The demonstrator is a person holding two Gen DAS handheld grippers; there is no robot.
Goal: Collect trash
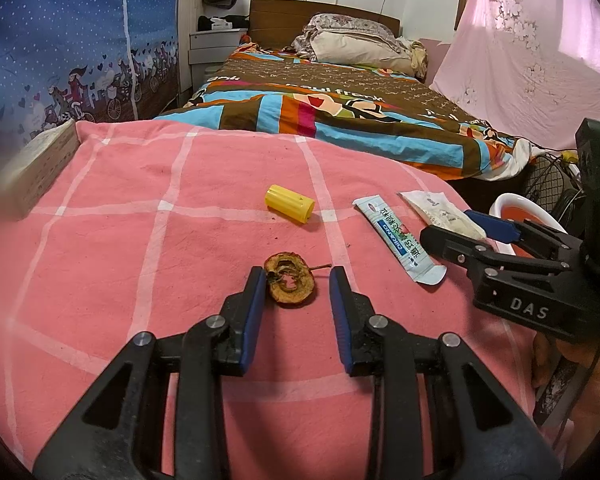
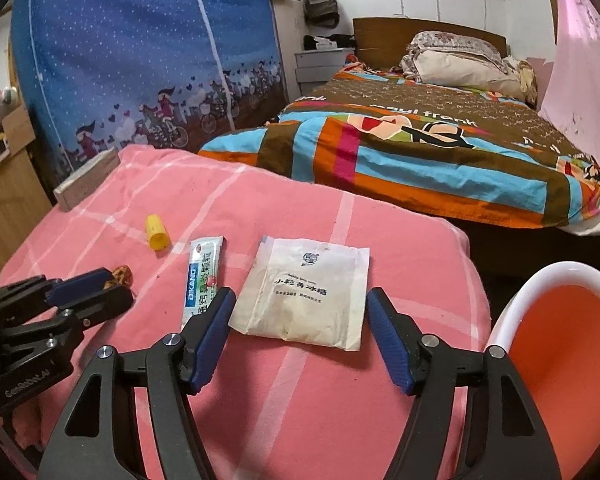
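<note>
On the pink checked cloth lies a dried brown fruit slice, between the fingers of my left gripper. The left pad touches its edge and a gap shows at the right pad, so the gripper is open. In the right wrist view a white sachet lies flat between the fingers of my right gripper, whose pads flank its side edges without visibly pressing. A blue-and-white stick packet and a yellow plastic cap lie further left. The left gripper shows there beside the fruit slice.
A white bin with an orange inside stands at the cloth's right edge. A pale wooden block sits at the far left corner. Beyond the cloth is a bed with a colourful quilt, and a blue wardrobe cover stands left.
</note>
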